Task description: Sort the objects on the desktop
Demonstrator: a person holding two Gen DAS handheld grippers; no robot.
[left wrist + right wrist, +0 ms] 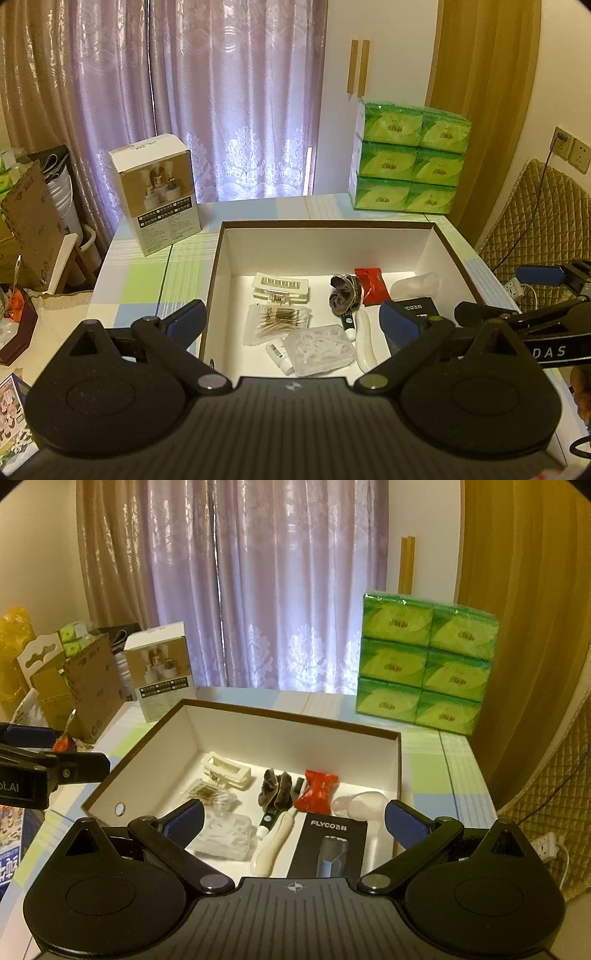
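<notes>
A brown-rimmed box (218,266) (295,718) with a white inside stands on the checked tablecloth. In it lie a white clip case (280,286) (227,770), a cotton swab bag (279,321), a clear floss box (319,349) (225,834), a dark scrunchie (345,295) (277,788), a red packet (371,286) (317,790), a white handle (364,339) (275,843) and a black FLYCO box (328,849). My left gripper (293,325) hangs open over the box's near left part, holding nothing. Over the near right part my right gripper (295,823) is open too.
A stack of green tissue packs (410,171) (424,661) stands behind the box at the right. To the back left stands a white product carton (157,192) (160,668). Cardboard and bags (74,686) crowd the left table edge. A quilted chair (535,221) and a power strip (546,845) are at the right.
</notes>
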